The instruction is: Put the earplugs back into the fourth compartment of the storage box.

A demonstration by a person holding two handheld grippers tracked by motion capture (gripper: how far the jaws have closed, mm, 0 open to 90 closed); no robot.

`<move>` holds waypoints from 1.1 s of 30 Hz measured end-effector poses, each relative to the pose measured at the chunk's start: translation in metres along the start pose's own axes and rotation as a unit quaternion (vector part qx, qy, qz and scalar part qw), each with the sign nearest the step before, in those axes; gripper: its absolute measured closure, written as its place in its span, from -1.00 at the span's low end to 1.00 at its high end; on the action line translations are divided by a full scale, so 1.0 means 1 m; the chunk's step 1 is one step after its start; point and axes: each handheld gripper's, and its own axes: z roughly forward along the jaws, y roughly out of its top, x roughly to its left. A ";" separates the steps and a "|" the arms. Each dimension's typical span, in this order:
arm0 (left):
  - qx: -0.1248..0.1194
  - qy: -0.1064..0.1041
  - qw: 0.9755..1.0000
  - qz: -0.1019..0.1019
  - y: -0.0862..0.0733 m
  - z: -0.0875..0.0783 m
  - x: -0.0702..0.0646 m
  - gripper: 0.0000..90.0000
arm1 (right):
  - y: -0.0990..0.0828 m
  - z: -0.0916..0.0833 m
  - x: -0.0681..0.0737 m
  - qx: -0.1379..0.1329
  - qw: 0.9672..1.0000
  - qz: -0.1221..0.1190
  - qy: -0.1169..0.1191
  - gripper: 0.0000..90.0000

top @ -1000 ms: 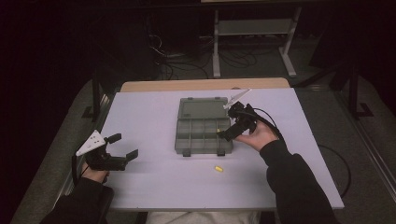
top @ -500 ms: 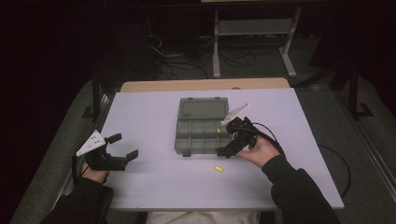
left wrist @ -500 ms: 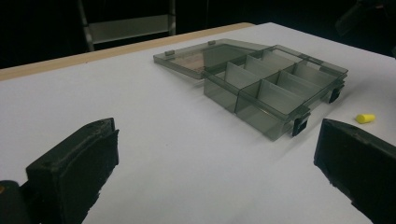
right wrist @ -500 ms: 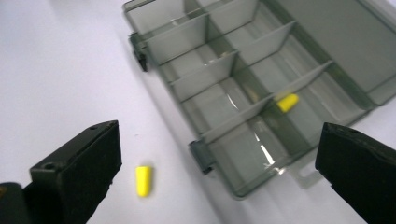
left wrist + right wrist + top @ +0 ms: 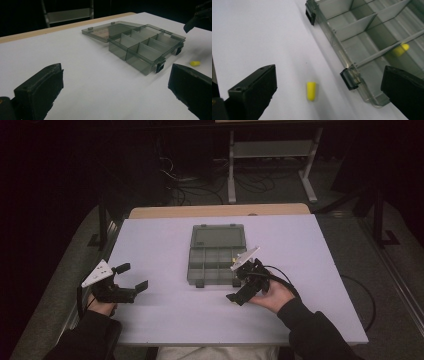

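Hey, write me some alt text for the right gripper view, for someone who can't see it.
A small yellow foam earplug lies on the white table between the right gripper's two open black jaws. Beside it stands an open, smoky grey plastic compartment box, with a second yellow earplug inside one compartment.

A white-topped table (image 5: 165, 245) with a pale wooden far edge; behind it, a metal shelf frame (image 5: 272, 150) and tangled floor cables (image 5: 200, 185).

The compartment box (image 5: 372, 47) is smoky translucent glossy plastic, the tabletop (image 5: 165, 240) smooth matt white, its far edge (image 5: 215, 211) pale wood, the earplug (image 5: 311, 91) matt yellow foam.
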 end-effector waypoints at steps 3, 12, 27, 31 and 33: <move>0.000 0.000 1.000 0.000 0.000 0.000 0.000 -1.00 | -0.003 0.003 0.004 0.003 1.000 -0.003 0.004 -0.99; -0.001 -0.001 1.000 0.000 0.000 0.000 0.000 -1.00 | -0.012 0.013 0.015 0.024 0.999 -0.018 0.025 -0.80; 0.000 -0.002 1.000 0.000 0.000 0.000 0.000 -1.00 | -0.015 0.028 0.019 0.062 0.997 -0.034 0.041 -0.49; -0.001 -0.002 1.000 0.000 0.000 0.000 0.000 -1.00 | -0.015 0.030 0.019 0.065 0.996 -0.036 0.043 -0.16; -0.001 -0.002 1.000 0.000 0.000 0.000 0.000 -1.00 | -0.016 0.030 0.019 0.063 0.997 -0.034 0.039 0.01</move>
